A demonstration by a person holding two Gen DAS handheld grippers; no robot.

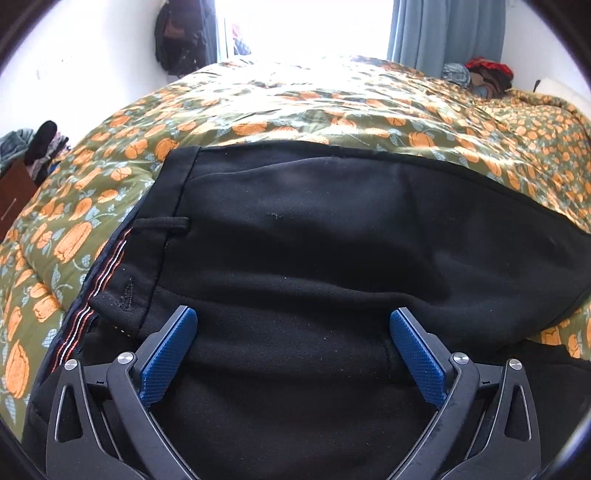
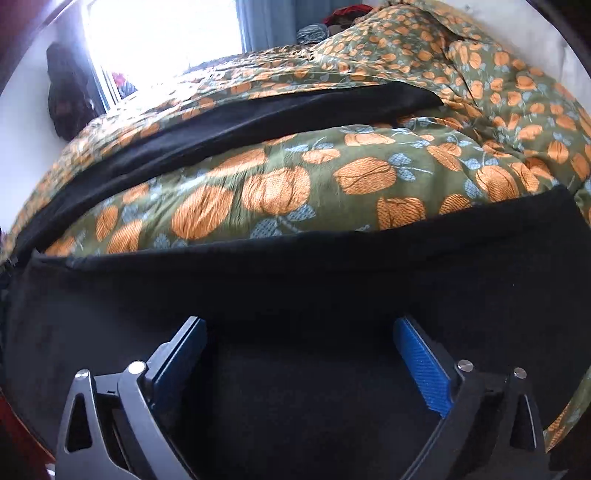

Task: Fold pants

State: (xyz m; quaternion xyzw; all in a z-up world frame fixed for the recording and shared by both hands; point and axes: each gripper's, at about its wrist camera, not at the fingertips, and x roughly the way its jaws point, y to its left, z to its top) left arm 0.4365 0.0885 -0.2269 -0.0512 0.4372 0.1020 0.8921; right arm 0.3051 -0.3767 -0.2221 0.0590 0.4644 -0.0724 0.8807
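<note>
Bright daylight pours through a window (image 1: 306, 26) at the top of the left wrist frame, with a blue curtain (image 1: 443, 29) to its right and a dark bag (image 1: 181, 37) hanging on the white wall to its left. Below it a bed is covered by an olive quilt (image 1: 295, 107) printed with orange pumpkins, and a small heap of clothes (image 1: 480, 75) sits at the upper right.

Black pants (image 1: 314, 240) lie spread on the quilt and fill the centre and lower part of that frame. Their waistband (image 1: 125, 266) runs down the left side, showing a belt loop (image 1: 162, 224) and a striped inner lining (white and orange threads). The left gripper (image 1: 293, 323) hangs over the dark cloth at the bottom centre, its blue-padded fingers (image 1: 170, 354) spread wide with nothing between them; whether the tips touch the fabric is hard to tell.

In the right wrist view, the pants (image 2: 332, 273) form a broad black band across the lower half, and a second black strip of them (image 2: 258, 114) crosses the quilt (image 2: 332, 177) higher up, with pumpkin fabric showing between the two. The right gripper (image 2: 299, 328) sits at the bottom centre over the near band, its jaws likewise parted and holding nothing.
</note>
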